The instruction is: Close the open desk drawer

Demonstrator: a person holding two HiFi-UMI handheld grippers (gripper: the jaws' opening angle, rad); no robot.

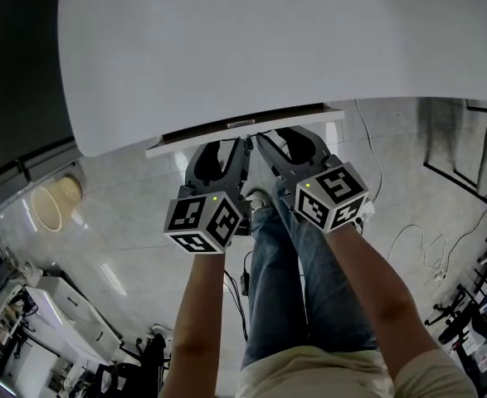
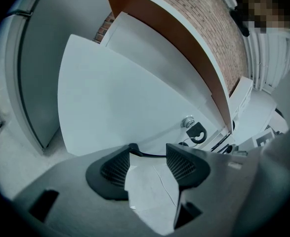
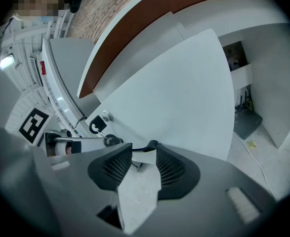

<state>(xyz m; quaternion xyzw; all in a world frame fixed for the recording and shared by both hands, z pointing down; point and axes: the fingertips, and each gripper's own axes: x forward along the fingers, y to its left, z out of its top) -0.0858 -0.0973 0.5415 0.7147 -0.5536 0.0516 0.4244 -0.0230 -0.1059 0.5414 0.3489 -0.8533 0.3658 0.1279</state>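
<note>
Forearms (image 1: 200, 322) and both marker cubes (image 1: 203, 220) sit lowest in the head view, reaching forward under the white table (image 1: 268, 40). Left gripper (image 1: 224, 149) and right gripper (image 1: 289, 143) are side by side, aimed slightly downward at the drawer (image 1: 243, 129). Its front sticks out a little past the table edge, so it is not yet shut.

In the left gripper view the left gripper (image 2: 149, 149) has its jaws spread fairly wide, with nothing between them but floor. The white drawer (image 2: 125, 98) front fills the view ahead, with the lock (image 2: 188, 122) and hanging key tag (image 2: 197, 132) off to the right. In the right gripper view the right gripper (image 3: 144, 149) is the same: jaws apart and empty, drawer (image 3: 174, 98) panel dead ahead, lock (image 3: 105, 116) to the left.

Likely reason for the pose: no grasp is needed, and the gripper tips serve as two pushers spread either side of the lock so the front goes in square. Tips look right at the panel's lower edge; contact can't be confirmed. Next is probably a straight shove. The risk is an uneven push skewing the drawer.
</note>
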